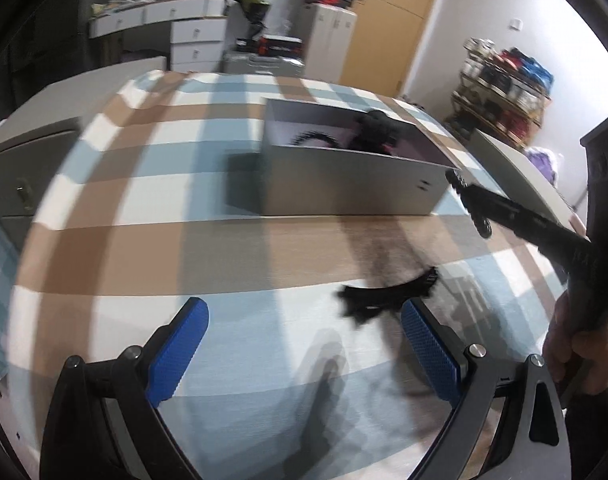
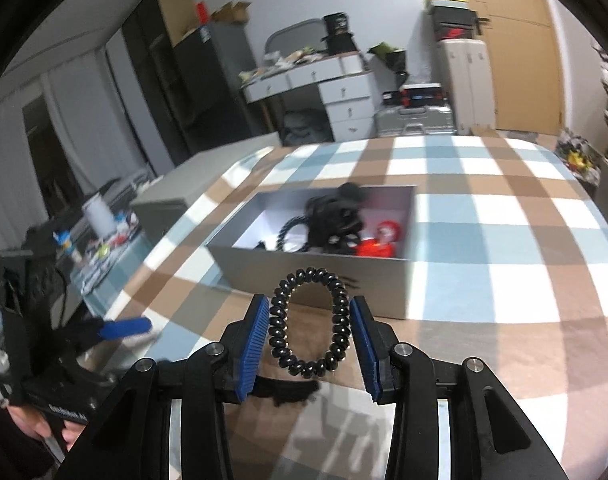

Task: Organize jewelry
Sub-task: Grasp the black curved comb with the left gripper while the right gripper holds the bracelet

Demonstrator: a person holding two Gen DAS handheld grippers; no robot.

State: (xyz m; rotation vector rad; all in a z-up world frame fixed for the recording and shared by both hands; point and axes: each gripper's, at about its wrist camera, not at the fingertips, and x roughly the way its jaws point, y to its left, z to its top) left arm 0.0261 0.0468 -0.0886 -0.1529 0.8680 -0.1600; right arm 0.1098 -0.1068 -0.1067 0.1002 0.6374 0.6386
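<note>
wrist views angled down, close | share grey box (image 1: 343,188)

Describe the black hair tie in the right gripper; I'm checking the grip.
The hair tie is a glossy black spiral coil, plastic-looking, forming an upright oval ring. The right gripper has it pinched between its blue ribbed pads, which press on both sides. It hangs above the checked cloth, in front of the grey box, outside it.

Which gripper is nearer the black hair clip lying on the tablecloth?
Left. The left gripper hangs open just short of the hair clip, by its right pad. The right gripper is lifted above it, clamping a spiral hair tie.
</note>
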